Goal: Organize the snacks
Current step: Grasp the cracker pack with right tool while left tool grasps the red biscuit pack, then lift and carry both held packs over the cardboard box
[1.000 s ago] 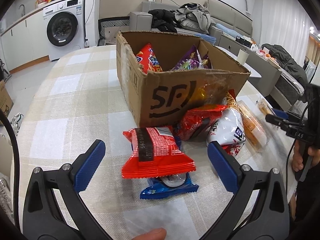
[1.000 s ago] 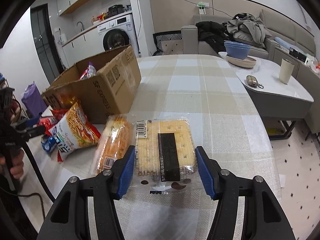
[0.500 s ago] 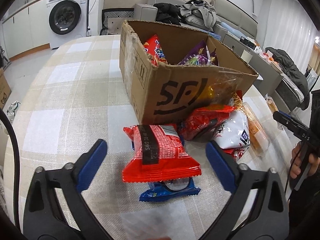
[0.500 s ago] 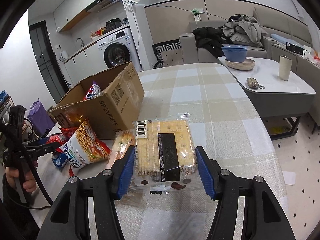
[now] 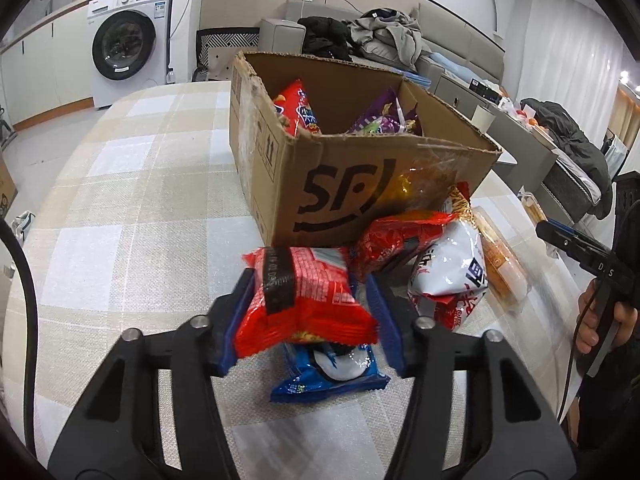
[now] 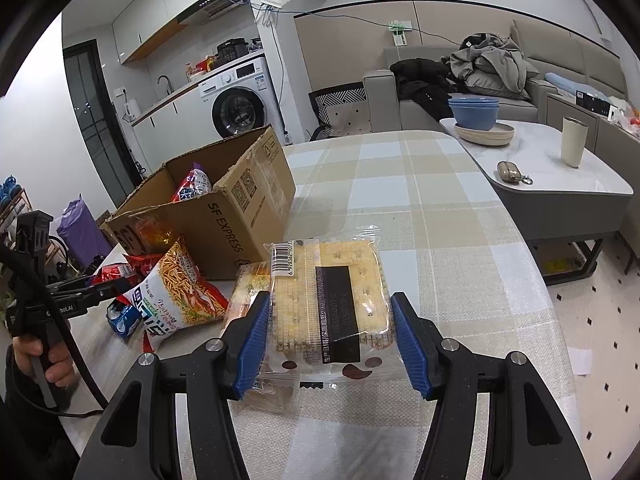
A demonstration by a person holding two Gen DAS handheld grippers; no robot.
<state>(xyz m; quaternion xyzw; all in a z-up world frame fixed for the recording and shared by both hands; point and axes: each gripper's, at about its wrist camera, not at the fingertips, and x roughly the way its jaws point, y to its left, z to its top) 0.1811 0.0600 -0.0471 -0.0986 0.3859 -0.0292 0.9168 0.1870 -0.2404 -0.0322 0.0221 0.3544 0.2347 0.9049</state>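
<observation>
On bench beside cardboard box (image 5: 360, 184): left tongs (image 5: 308, 312) clamped on red snack packet (image 5: 304, 300), right tongs (image 6: 326, 336) clamped on cracker pack (image 6: 332, 304). Few snacks boxed already; blue cookie packet (image 5: 328, 376), noodle-snack bag (image 6: 172, 296), others remain outside.

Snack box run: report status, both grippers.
Left gripper shut on red packet. Right gripper shut on cracker pack. Box open, nothing blocking.

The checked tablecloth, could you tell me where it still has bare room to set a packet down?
Bare: the tablecloth left of the cardboard box, and the stretch between the box and the side table. Crowded: the box's near side, with noodle bag and blue packet.
</observation>
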